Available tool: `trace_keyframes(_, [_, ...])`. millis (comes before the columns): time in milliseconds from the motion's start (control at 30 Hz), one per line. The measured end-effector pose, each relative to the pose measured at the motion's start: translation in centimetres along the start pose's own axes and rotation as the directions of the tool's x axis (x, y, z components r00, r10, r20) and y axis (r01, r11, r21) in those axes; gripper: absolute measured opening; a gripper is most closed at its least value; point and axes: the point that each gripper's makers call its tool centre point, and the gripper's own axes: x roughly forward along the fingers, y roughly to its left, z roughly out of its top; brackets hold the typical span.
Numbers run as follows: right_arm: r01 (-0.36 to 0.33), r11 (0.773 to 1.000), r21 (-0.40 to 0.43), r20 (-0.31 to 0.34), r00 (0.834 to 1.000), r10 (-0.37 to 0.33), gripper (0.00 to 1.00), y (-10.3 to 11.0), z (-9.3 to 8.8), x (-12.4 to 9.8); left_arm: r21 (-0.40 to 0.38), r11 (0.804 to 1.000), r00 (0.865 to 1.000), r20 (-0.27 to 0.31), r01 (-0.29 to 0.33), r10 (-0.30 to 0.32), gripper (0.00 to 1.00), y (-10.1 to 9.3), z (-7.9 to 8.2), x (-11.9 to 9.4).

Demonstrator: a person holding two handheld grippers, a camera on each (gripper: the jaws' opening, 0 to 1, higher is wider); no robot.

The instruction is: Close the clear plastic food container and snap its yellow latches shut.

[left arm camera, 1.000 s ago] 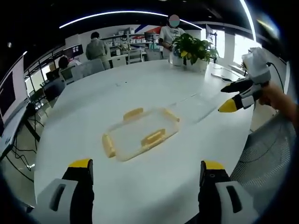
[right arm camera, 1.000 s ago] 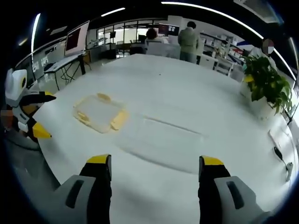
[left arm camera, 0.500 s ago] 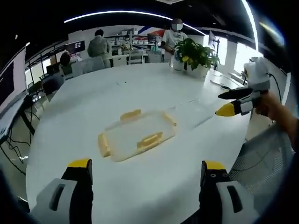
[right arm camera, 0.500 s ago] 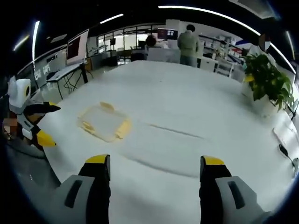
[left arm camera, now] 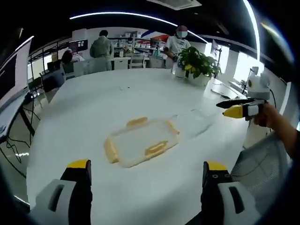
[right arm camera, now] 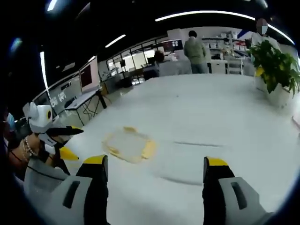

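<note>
In the left gripper view the left gripper (left arm camera: pixel 146 171) rises from the near edge with its 2 yellow-tipped jaws set wide apart and nothing between them; just beyond them the white table (left arm camera: pixel 84 122) spreads out, and near its middle lies the clear plastic food container (left arm camera: pixel 140 142), flat on the surface, with yellow latches (left arm camera: pixel 156 148) along its sides; a second clear piece (left arm camera: pixel 194 123) lies just to its right, faint against the white, and whether it touches the container I cannot tell. Further right the right gripper (left arm camera: pixel 229 107) comes into that view, held in a hand (left arm camera: pixel 267 117) off the table's edge, its 2 jaws slightly parted and holding nothing.

In the right gripper view the right gripper (right arm camera: pixel 152 168) stands at the near edge, jaws well apart and empty; the container (right arm camera: pixel 130 145) lies beyond them toward the left, and the left gripper (right arm camera: pixel 63 142) hangs at the left edge, held in a hand (right arm camera: pixel 23 152) with a beaded bracelet, its jaws parted around nothing.

At the far end of the table a potted plant (left arm camera: pixel 197 61) stands; behind it are 2 standing people (left arm camera: pixel 103 46) and desks with monitors.
</note>
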Motion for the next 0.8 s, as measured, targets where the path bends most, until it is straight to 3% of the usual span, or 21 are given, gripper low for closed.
trace_keyframes(67, [-0.016,0.997,-0.081,0.009,1.000,0.017,0.81,0.1,0.9,0.1,0.094,0.995,0.999,-0.050,0.023,-0.018,0.97,0.8,-0.3,0.0])
trace_keyframes(100, [-0.012,0.990,-0.140,0.005,1.000,0.013,0.81,-0.1,1.4,0.2,0.135,0.990,0.998,-0.051,0.029,-0.022,0.97,1.1,-0.1,0.0])
trace_keyframes(200, [-0.033,0.976,-0.217,-0.001,0.999,0.034,0.80,0.1,2.5,0.8,0.254,0.966,0.997,-0.057,0.055,-0.041,0.95,1.9,0.2,0.2])
trace_keyframes(267, [-0.105,0.953,-0.283,0.003,0.994,0.110,0.80,1.2,3.4,1.4,0.271,0.956,0.993,-0.072,0.111,-0.094,0.95,2.0,0.5,0.4])
trace_keyframes(300, [-0.123,0.934,-0.336,-0.004,0.992,0.129,0.83,1.4,3.7,1.8,0.251,0.951,0.983,-0.091,0.179,-0.161,0.96,1.5,0.6,0.5])
trace_keyframes(367, [-0.175,0.893,-0.415,-0.078,0.985,0.157,0.88,2.0,3.1,2.4,0.224,0.945,0.969,-0.113,0.240,-0.220,0.96,1.4,1.2,0.6])
trace_keyframes(433, [-0.221,0.869,-0.442,-0.162,0.973,0.165,0.87,2.3,2.2,2.9,0.252,0.936,0.968,-0.115,0.247,-0.224,0.98,1.9,1.8,0.9])
trace_keyframes(500, [-0.272,0.840,-0.469,-0.236,0.955,0.178,0.83,2.5,1.5,3.5,0.304,0.920,0.964,-0.173,0.246,-0.201,0.99,3.0,1.5,1.4])
trace_keyframes(567, [-0.283,0.834,-0.473,-0.292,0.944,0.155,0.83,2.1,0.9,4.0,0.361,0.890,0.951,-0.235,0.279,-0.203,0.99,3.5,0.7,1.9])
trace_keyframes(600, [-0.292,0.823,-0.487,-0.336,0.933,0.131,0.85,1.7,0.4,4.4,0.401,0.864,0.946,-0.238,0.304,-0.222,0.99,3.5,0.5,2.5])
trace_keyframes(633, [-0.313,0.808,-0.499,-0.350,0.926,0.142,0.86,1.8,0.3,4.8,0.415,0.855,0.944,-0.240,0.311,-0.227,0.99,3.5,0.2,2.8])
trace_keyframes(700, [-0.361,0.774,-0.520,-0.392,0.906,0.159,0.81,1.9,0.1,5.4,0.398,0.842,0.917,-0.311,0.363,-0.248,0.99,3.3,-1.0,3.0])
trace_keyframes(767, [-0.394,0.742,-0.542,-0.413,0.894,0.173,0.74,2.1,0.0,6.0,0.437,0.823,0.920,-0.310,0.363,-0.241,0.99,3.7,-0.8,3.8])
trace_keyframes(800, [-0.425,0.715,-0.555,-0.444,0.878,0.178,0.72,2.2,-0.3,6.2,0.456,0.812,0.920,-0.314,0.363,-0.235,0.99,4.0,-0.8,4.2])
